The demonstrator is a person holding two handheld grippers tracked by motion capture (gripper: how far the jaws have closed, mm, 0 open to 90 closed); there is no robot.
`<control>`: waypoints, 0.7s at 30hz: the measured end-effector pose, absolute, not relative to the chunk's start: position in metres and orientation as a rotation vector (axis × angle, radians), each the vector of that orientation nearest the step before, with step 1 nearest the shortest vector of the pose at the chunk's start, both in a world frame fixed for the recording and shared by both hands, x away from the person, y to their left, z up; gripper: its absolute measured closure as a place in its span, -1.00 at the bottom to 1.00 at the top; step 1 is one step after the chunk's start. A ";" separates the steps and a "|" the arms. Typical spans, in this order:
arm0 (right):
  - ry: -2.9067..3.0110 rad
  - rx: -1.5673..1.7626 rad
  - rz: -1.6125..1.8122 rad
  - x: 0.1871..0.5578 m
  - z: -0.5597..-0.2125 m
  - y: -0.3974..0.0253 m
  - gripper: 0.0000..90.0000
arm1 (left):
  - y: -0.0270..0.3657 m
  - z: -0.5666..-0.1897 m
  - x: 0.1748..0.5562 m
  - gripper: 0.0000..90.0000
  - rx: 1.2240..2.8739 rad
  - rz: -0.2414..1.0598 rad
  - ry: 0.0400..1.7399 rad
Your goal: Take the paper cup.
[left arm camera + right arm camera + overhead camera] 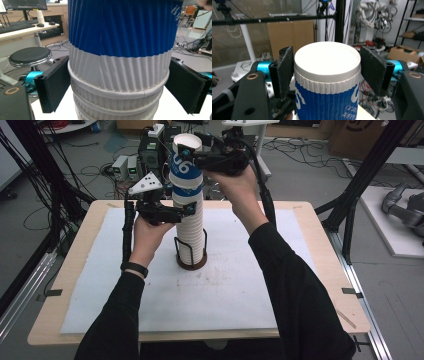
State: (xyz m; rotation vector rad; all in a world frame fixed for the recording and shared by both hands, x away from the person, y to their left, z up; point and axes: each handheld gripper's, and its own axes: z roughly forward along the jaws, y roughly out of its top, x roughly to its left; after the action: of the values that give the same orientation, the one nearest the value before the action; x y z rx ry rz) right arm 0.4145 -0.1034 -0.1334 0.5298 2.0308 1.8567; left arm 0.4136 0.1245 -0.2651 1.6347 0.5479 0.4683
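Cups stand nested in a tall stack (191,232) at centre frame of the high view, seated in a dark wire holder (191,261) on the white mat (230,290) covering the bench (320,245). Left gripper (186,211) sits at mid-stack, its jaws spread to either side of the ribbed white cups and, in the left gripper view, just clear of them. Right gripper (187,154) pinches the blue-and-white top cup (185,167) just below its rim, pads against both sides.
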 end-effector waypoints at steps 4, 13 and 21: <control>1.998 0.505 1.860 0.410 -0.126 -0.105 -0.31 | 0.124 -0.265 0.413 -0.75 1.634 0.468 0.548; 1.939 0.446 1.899 0.396 -0.103 -0.113 -0.31 | 0.124 -0.265 0.414 -0.75 1.633 0.469 0.550; 1.918 0.421 1.912 0.386 -0.094 -0.125 -0.31 | 0.124 -0.265 0.413 -0.75 1.639 0.473 0.550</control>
State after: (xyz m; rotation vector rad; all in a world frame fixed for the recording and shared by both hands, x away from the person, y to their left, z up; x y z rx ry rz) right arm 0.3860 -0.1255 -0.0939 0.4214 1.9177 1.9123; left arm 0.4133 0.1240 -0.2647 1.6390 0.5499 0.4734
